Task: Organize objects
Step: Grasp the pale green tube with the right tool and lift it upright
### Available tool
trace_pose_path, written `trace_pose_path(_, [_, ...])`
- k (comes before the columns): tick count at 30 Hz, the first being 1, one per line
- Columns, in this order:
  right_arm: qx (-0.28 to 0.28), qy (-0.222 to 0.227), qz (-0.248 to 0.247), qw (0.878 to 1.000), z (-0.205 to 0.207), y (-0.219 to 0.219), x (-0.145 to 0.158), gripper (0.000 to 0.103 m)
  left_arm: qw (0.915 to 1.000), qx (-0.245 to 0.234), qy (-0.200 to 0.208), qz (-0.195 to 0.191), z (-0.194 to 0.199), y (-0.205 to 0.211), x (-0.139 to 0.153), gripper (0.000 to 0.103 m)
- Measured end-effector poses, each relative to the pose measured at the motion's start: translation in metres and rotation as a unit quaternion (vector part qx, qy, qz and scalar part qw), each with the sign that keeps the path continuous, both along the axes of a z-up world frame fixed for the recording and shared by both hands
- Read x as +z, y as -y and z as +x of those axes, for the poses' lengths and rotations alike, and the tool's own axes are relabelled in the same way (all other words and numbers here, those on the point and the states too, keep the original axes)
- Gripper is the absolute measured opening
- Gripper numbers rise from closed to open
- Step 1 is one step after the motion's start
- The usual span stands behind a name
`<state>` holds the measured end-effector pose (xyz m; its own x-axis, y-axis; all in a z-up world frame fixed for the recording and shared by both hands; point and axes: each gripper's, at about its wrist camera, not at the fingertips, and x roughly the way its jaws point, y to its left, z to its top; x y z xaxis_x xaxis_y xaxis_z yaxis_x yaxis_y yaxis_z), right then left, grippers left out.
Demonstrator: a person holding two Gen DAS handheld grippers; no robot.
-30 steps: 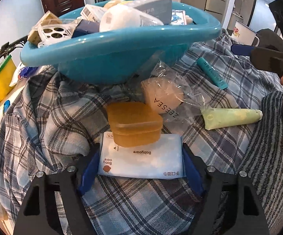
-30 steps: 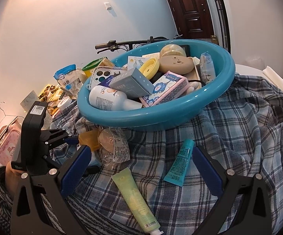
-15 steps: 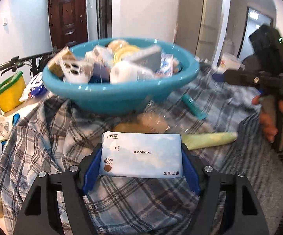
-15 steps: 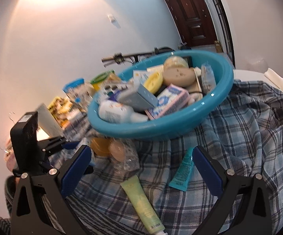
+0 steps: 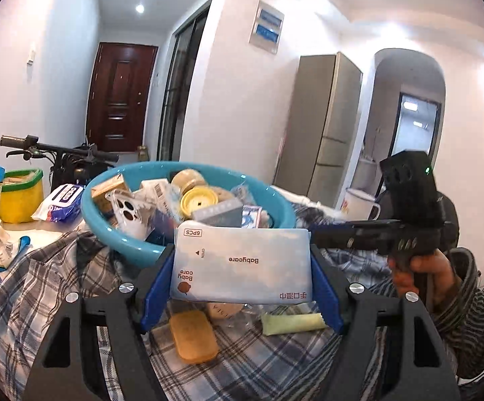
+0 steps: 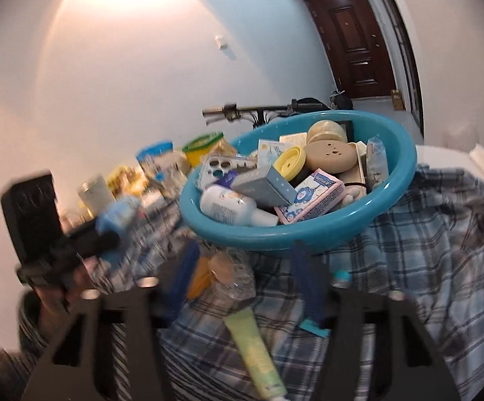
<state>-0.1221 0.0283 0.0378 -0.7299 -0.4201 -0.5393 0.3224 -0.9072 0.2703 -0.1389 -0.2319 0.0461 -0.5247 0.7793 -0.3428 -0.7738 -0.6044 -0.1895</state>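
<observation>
On the plaid cloth (image 5: 34, 304) covering the work surface stands a teal basin (image 6: 369, 220), heaped with boxes, bottles and round containers. In front of the basin, lying on the cloth, are a pale green tube (image 6: 252, 344), an orange soap-like case (image 5: 193, 341), a clear wrapped packet (image 6: 231, 277) and a teal tube (image 6: 315, 325), partly hidden by a gripper finger. The left gripper (image 5: 242, 264) holds a pack of Babycare wipes (image 5: 242, 260) clear above the cloth, level with the basin rim, its blue pads pressed against the pack's two short ends. The right gripper (image 6: 243, 287) hangs over the cloth; its jaws have just been closing, stand partly apart and clamp nothing, with the wrapped packet and the green tube's end seen between them. A hand (image 5: 422, 277) grips the right gripper's handle.
</observation>
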Motion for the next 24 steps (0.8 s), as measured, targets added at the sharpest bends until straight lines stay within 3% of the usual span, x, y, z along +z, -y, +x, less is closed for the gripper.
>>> trace_pose_path(1, [0.015, 0.013, 0.032, 0.999, -0.001, 0.006, -0.001, 0.049, 1.0, -0.001, -0.001, -0.002, 0.001, 0.0, 0.0, 0.076])
trace_pose_path(4, [0.057, 0.065, 0.109, 0.99, -0.002, 0.02, -0.015, 0.031, 0.9999, 0.001, -0.003, -0.012, 0.001, -0.004, -0.001, 0.076])
trace_pose_path(7, [0.096, 0.114, 0.144, 0.978, 0.001, 0.027, -0.035, 0.03, 0.9998, 0.002, -0.004, -0.018, 0.003, -0.007, -0.002, 0.076])
trace_pose_path(10, [0.12, 0.134, 0.181, 0.967, 0.007, 0.035, -0.044, 0.03, 0.9999, 0.006, -0.006, -0.015, 0.003, -0.006, -0.002, 0.076])
trace_pose_path(18, [0.151, 0.184, 0.203, 0.95, 0.003, 0.039, -0.071, 0.03, 0.9998, 0.014, 0.011, -0.007, -0.002, -0.002, -0.005, 0.076])
trace_pose_path(24, [0.147, 0.176, 0.205, 0.952, 0.007, 0.034, -0.072, 0.025, 0.9997, 0.013, 0.017, -0.009, -0.005, -0.002, -0.007, 0.076])
